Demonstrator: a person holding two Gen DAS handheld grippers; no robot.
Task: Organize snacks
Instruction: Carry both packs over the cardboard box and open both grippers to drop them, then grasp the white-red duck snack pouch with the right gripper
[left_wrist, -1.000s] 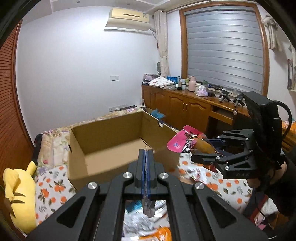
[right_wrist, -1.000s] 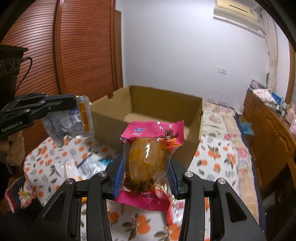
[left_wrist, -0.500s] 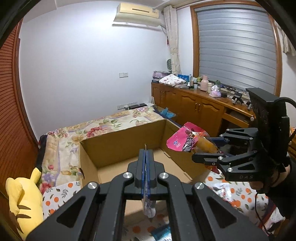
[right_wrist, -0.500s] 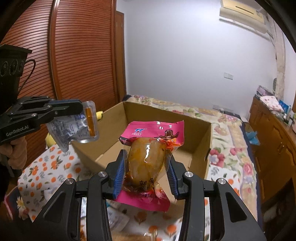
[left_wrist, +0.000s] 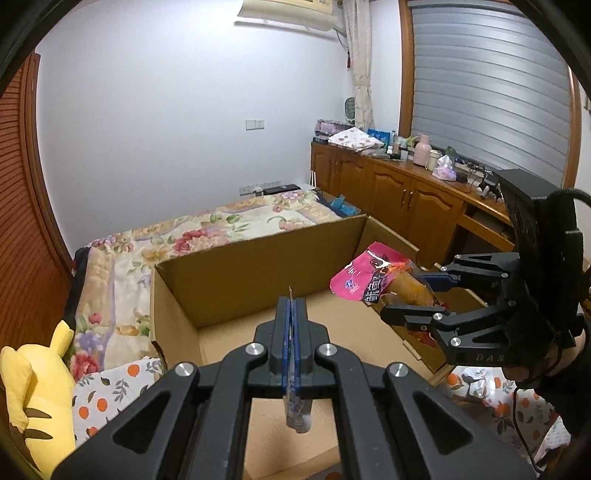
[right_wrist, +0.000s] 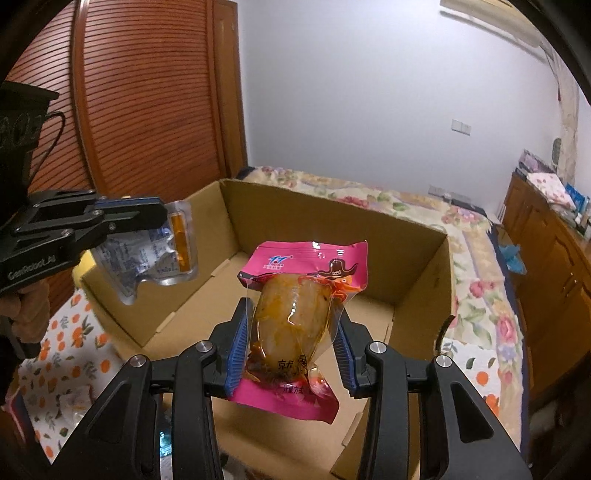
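An open cardboard box (left_wrist: 258, 258) (right_wrist: 332, 229) lies on the bed, its floor bare. My right gripper (right_wrist: 291, 332) (left_wrist: 413, 299) is shut on a pink snack packet (right_wrist: 299, 306) (left_wrist: 373, 273) with an orange-brown piece inside, held above the box's near right part. My left gripper (left_wrist: 293, 332) (right_wrist: 162, 218) is shut on a clear silvery packet (right_wrist: 155, 254) with an orange strip; in the left wrist view only the thin edge of that packet (left_wrist: 295, 410) shows, hanging between the pads. It hangs over the box's left wall.
A flowered bedspread (left_wrist: 184, 236) lies beyond the box and an orange-print sheet (right_wrist: 62, 350) under it. A yellow plush toy (left_wrist: 33, 398) sits at the left. Wooden cabinets (left_wrist: 399, 192) with clutter line the right wall. More packets (right_wrist: 74, 402) lie on the sheet.
Both grippers have moved forward with their packets, from in front of the box to above it. The box now fills the lower part of both views.
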